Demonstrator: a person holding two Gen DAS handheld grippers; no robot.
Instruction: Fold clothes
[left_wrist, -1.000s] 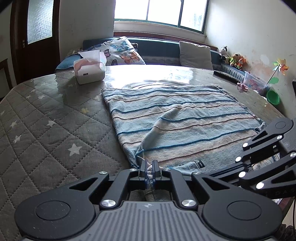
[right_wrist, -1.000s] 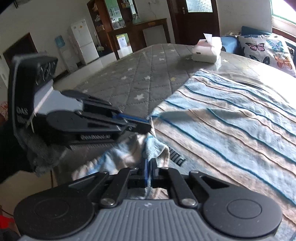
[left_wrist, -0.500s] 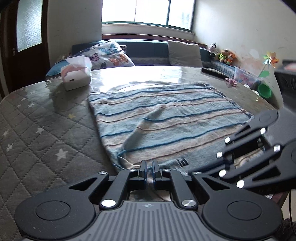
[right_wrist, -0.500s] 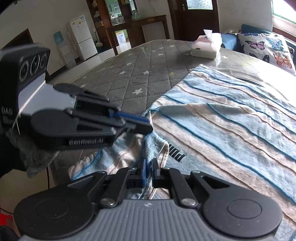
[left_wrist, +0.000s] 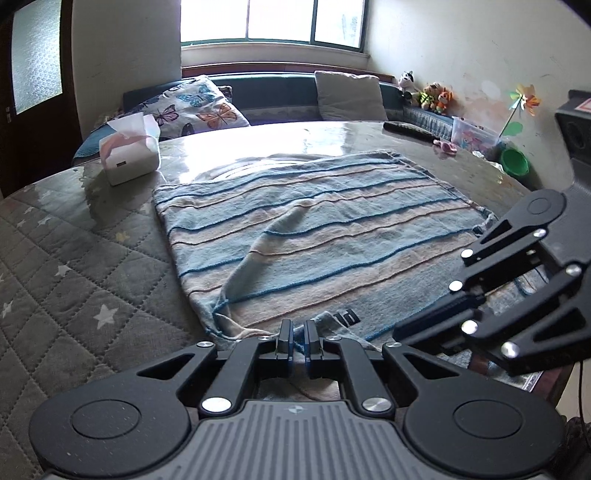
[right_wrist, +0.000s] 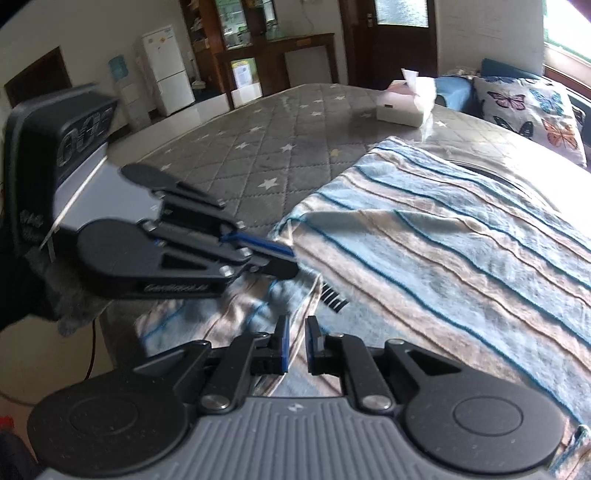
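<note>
in the left wrist view the striped garment (left_wrist: 314, 236) lies spread on the table (left_wrist: 74, 280), reaching from the near edge toward the far window. it looks soft, light and limp, ridging up where it is pulled, so i judge a corner or hem the best hold. the left gripper (left_wrist: 298, 334) is pressed together on the near hem. the right gripper (left_wrist: 436, 325) reaches in from the right.

in the right wrist view the stripes run from near left to far right, across the long axis. the right gripper (right_wrist: 295, 332) has its jaws opening, cloth between them but seemingly not pinched. the left gripper (right_wrist: 280, 264) clamps the near corner. a tissue box (right_wrist: 404, 107) sits well apart, far back.
</note>
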